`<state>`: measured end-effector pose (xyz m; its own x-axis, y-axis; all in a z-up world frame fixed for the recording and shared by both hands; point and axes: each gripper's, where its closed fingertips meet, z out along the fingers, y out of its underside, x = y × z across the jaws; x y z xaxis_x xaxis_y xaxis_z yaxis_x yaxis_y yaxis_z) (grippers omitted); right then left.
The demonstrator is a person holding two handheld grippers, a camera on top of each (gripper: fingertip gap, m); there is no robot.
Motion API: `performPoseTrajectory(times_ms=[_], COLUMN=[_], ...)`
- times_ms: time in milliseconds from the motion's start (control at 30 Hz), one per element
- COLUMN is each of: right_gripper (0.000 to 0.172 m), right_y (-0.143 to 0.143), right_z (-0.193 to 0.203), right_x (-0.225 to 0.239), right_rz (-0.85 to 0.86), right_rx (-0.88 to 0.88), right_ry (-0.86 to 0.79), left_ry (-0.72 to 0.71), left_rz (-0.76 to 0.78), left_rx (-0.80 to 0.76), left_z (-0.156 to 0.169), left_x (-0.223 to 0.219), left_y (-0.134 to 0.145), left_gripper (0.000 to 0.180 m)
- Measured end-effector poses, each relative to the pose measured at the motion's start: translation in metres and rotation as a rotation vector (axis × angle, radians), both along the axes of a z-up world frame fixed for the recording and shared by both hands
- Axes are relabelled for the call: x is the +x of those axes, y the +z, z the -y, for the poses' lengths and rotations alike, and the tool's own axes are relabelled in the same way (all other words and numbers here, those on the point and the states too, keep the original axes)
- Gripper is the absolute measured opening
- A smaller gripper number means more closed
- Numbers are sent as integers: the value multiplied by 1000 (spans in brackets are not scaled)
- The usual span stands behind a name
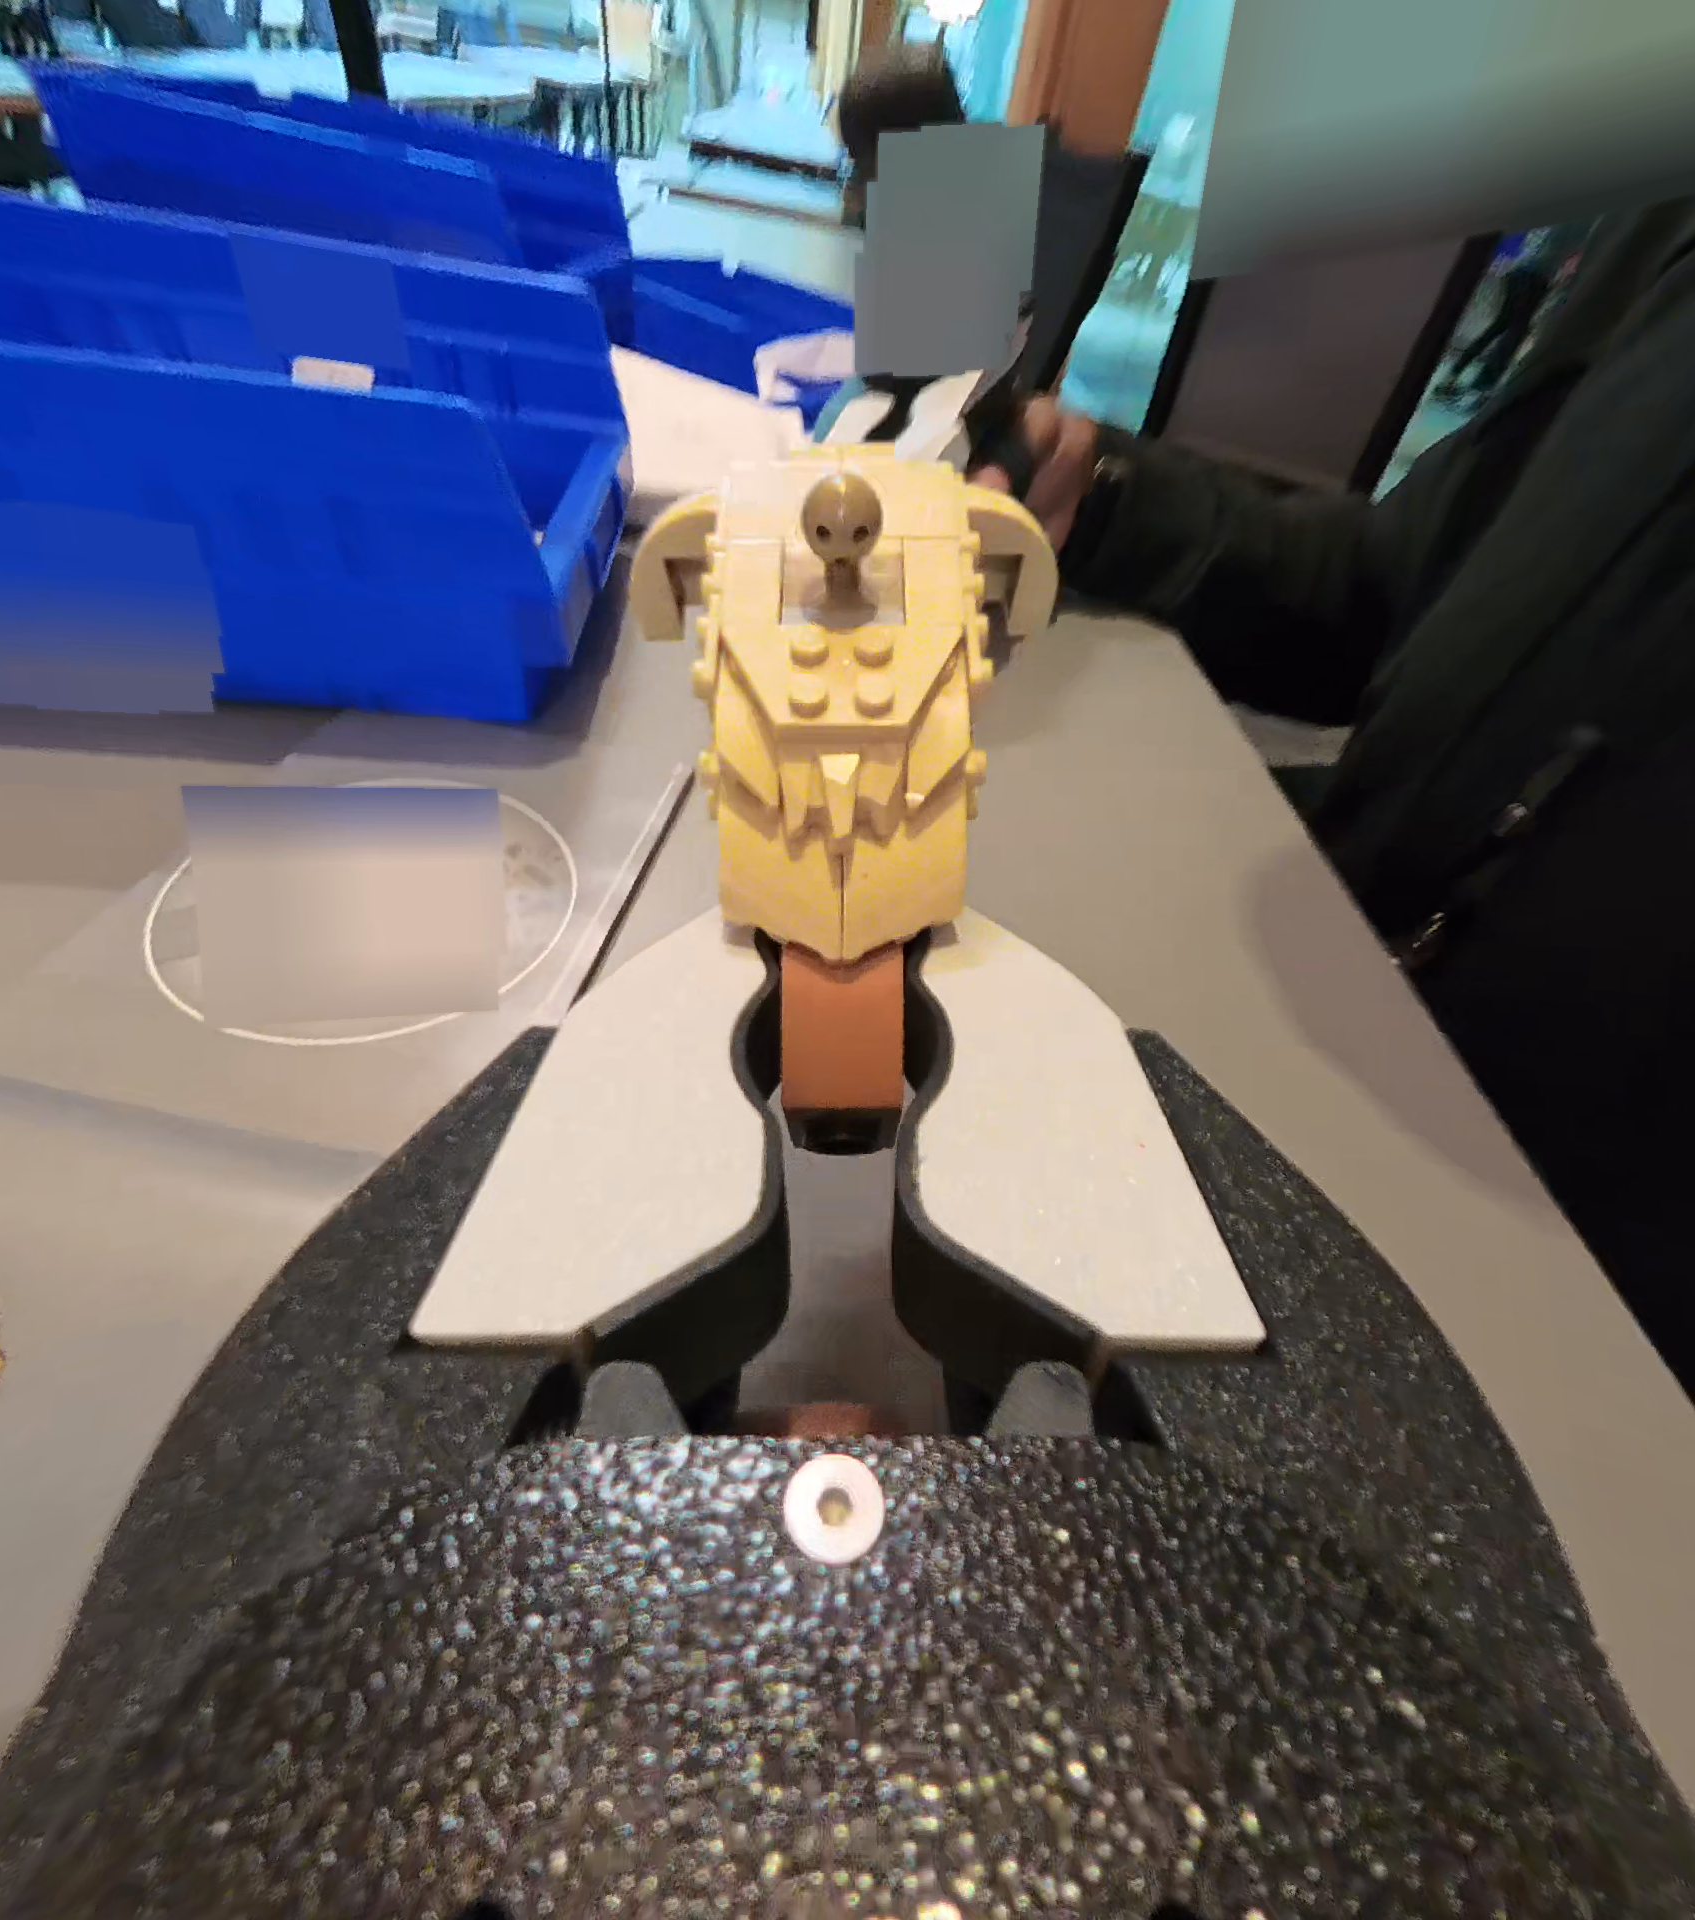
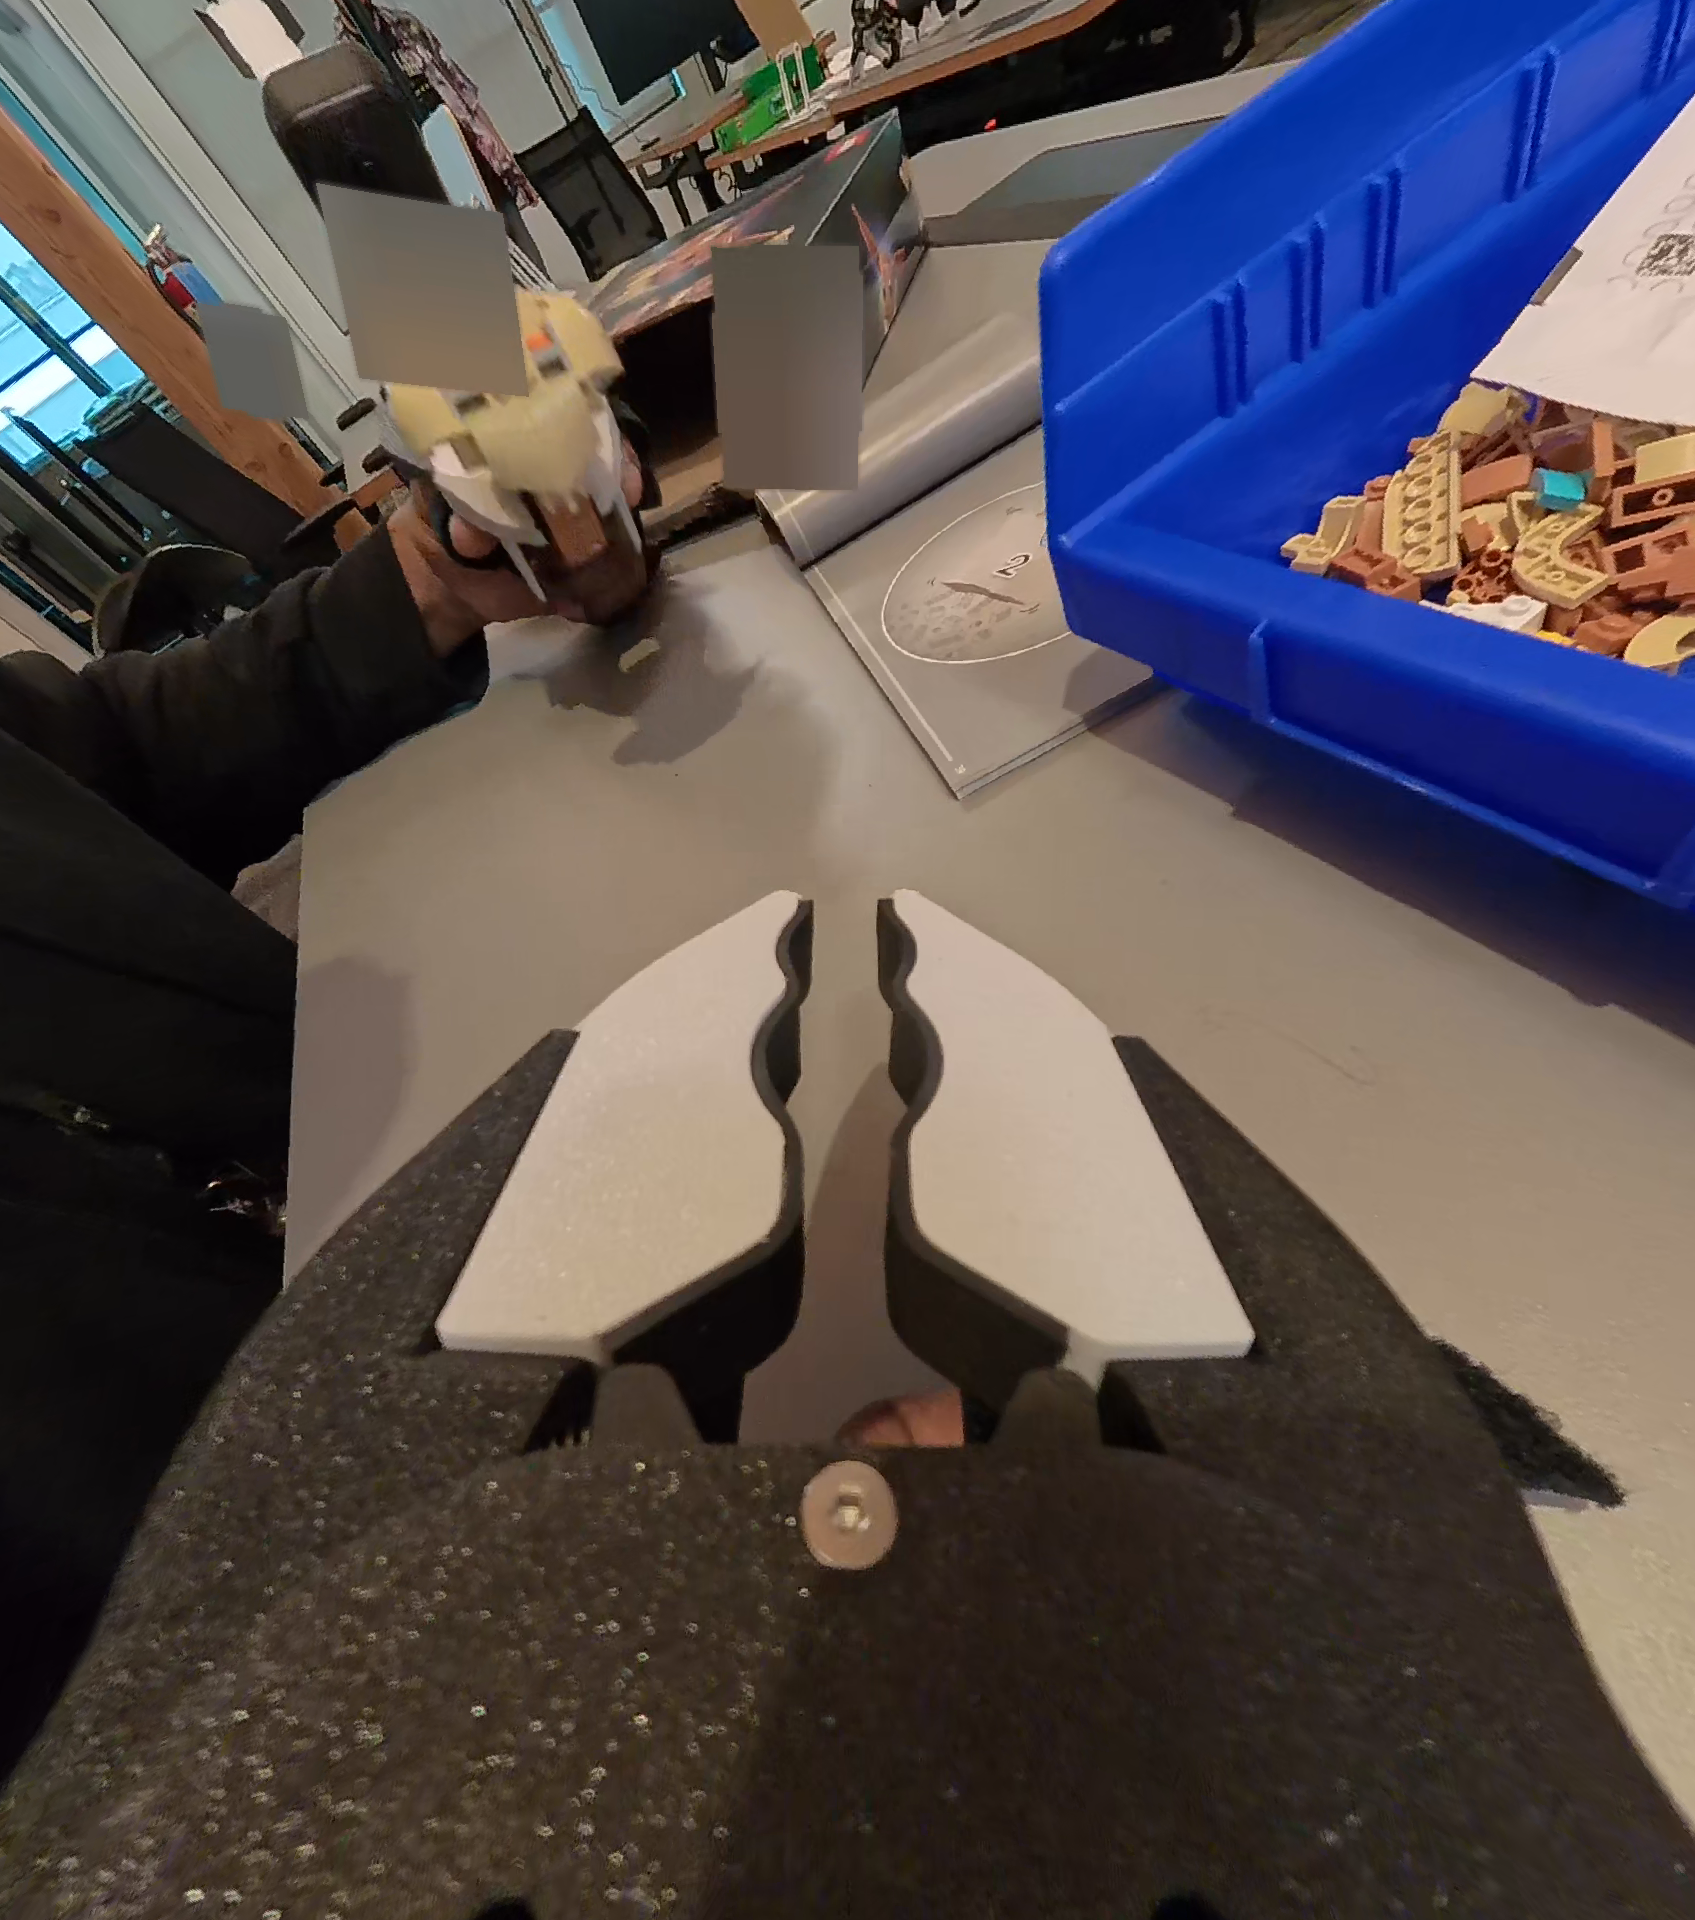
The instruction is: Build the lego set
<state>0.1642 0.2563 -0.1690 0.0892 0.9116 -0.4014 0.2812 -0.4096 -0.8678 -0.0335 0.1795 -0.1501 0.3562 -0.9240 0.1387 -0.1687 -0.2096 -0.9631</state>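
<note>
Two grippers are over a grey table (image 2: pixel 1134 1039). The left gripper (image 1: pixel 841 966) pinches a brown brick (image 1: pixel 838 1039) between its white fingers (image 1: pixel 656 1122); this brick is the base of a tan brick model (image 1: pixel 843 727) that rises at the centre of the frame. The right gripper (image 2: pixel 843 914) has its fingers (image 2: pixel 1019 1132) slightly spread over bare table, gripping nothing. At the upper right of its frame a blue bin (image 2: pixel 1342 582) holds loose bricks (image 2: pixel 1570 540), seemingly tan and brown. A grey booklet (image 2: pixel 968 623) lies just beside the bin.
</note>
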Motion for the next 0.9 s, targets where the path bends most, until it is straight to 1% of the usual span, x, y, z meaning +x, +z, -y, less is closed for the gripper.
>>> performPoseTrajectory(times_ms=[167,400,533,667,767,900], right_gripper=[12,14,17,30,39,46], right_y=[0,2,7,12,12,13], right_z=[1,4,17,36,50,67], right_x=[0,-3,-16,-42,-61,-75], right_rz=[6,-4,-40,-59,-50,-59], right_rx=[15,33,57,137,218,292], right_ry=[-8,-14,18,67,102,154], left_ry=[-46,-42,-19,-9,-43,-76], left_rz=[153,208,154,7,-81,-125], left_rx=[19,15,5,-16,-10,-5], left_z=[7,9,5,2,5,9], left_x=[-2,1,8,28,45,60], left_y=[20,26,19,0,-11,-17], left_gripper=[17,17,17,17,17,17])
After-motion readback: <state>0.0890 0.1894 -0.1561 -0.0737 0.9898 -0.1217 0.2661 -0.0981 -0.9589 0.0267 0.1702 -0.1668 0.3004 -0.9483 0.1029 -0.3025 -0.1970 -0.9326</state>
